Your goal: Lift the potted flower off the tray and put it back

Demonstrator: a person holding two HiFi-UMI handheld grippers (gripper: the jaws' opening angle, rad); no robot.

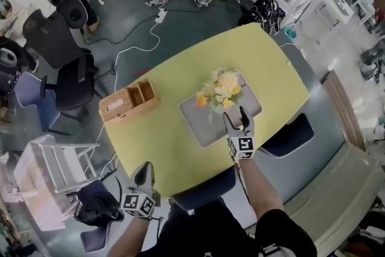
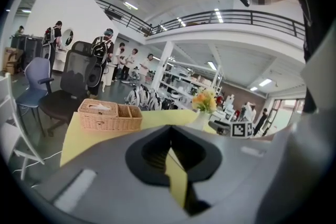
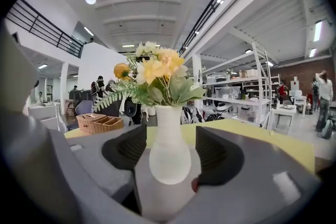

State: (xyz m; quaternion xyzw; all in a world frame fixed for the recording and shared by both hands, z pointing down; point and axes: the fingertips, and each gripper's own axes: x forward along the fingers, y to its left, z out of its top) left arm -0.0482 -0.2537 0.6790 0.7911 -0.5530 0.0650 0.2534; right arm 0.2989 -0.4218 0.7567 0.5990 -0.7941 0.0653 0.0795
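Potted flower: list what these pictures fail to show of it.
- Head view: the potted flower shows only blossoms, which cover its vase; the right claw blocks the near side.
- Right gripper view: the claw's body hides the tray's edges.
- Left gripper view: small; the left claw hides its base.

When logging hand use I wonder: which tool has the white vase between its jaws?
The right tool: its open jaws flank the vase at the tray. The left tool is shut and empty, at the table edge.
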